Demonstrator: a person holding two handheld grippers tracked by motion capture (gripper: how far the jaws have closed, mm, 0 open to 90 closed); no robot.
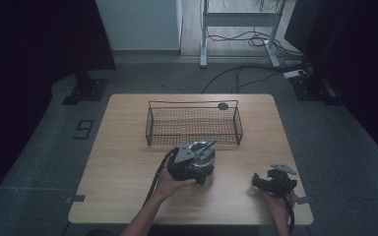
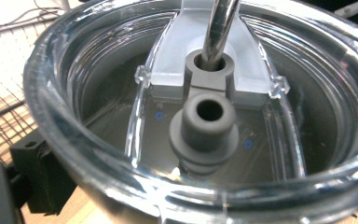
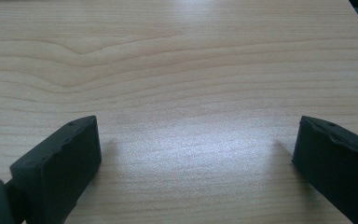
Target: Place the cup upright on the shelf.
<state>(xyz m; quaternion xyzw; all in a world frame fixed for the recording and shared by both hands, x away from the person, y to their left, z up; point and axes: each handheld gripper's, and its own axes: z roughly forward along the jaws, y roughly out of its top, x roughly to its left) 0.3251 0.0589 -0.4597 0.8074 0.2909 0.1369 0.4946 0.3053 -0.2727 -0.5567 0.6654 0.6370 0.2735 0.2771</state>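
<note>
A metal cup (image 1: 202, 160) with a clear lid (image 2: 121, 140) stands on the wooden table (image 1: 123, 162), just in front of the wire basket (image 1: 150, 129). A steel straw (image 2: 220, 28) passes through the lid's hole, and a grey rubber stopper (image 2: 204, 128) sits beside it. My left gripper (image 1: 195, 164) is shut on the cup from the near side. One black finger (image 2: 37, 172) presses its left wall, and the other is hidden behind the cup. My right gripper (image 3: 196, 154) rests low over bare table at the right (image 1: 259, 181), open with nothing between its fingers.
The black wire basket spans the table's middle, with nothing visible inside. A small dark disc (image 1: 222, 106) shows at its far right corner. Cables (image 1: 256, 39) and a desk frame stand on the floor beyond the table.
</note>
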